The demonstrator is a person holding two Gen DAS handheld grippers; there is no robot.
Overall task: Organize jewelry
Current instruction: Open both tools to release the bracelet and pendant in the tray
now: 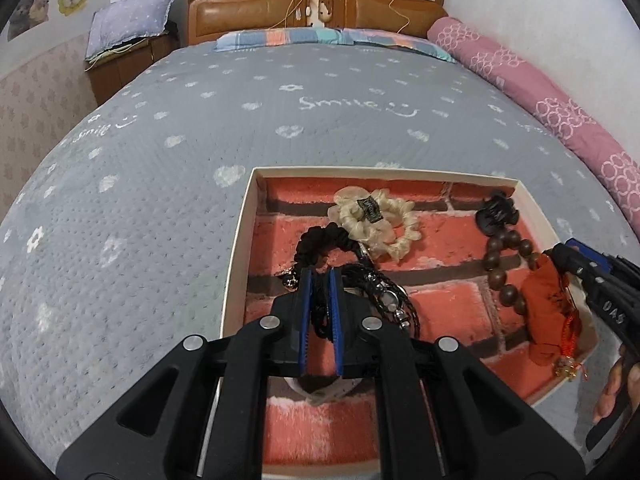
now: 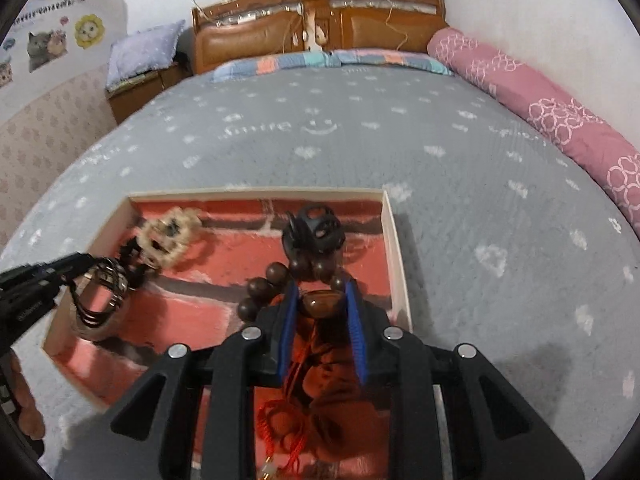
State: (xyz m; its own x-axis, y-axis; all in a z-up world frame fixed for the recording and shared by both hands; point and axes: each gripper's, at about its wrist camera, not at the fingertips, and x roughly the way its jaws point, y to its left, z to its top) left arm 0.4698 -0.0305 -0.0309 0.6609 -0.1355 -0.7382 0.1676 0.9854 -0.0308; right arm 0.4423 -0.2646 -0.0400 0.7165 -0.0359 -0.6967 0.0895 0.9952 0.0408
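A cream-walled box point(image 1: 236, 248) lined with red brick print lies on the grey bed. In it are a cream scrunchie point(image 1: 372, 220), a black scrunchie point(image 1: 320, 240), a black claw clip point(image 1: 496, 212) and a brown wooden bead bracelet point(image 1: 504, 268). My left gripper point(image 1: 320, 274) is shut on a black corded bracelet point(image 1: 384, 300) with metal rings, hanging over the box's left part point(image 2: 100, 292). My right gripper point(image 2: 322, 286) is shut on an orange pouch point(image 1: 544, 312) with a red tassel point(image 2: 280, 424), over the box's right side, just behind the beads point(image 2: 276, 280).
The grey quilt point(image 1: 160, 208) spreads around the box on all sides. A pink bolster point(image 1: 540, 92) runs along the right wall, and a wooden headboard point(image 1: 312, 12) stands at the back. A nightstand with a pillow point(image 1: 128, 24) is at the far left. A hand point(image 1: 624, 384) grips the right tool.
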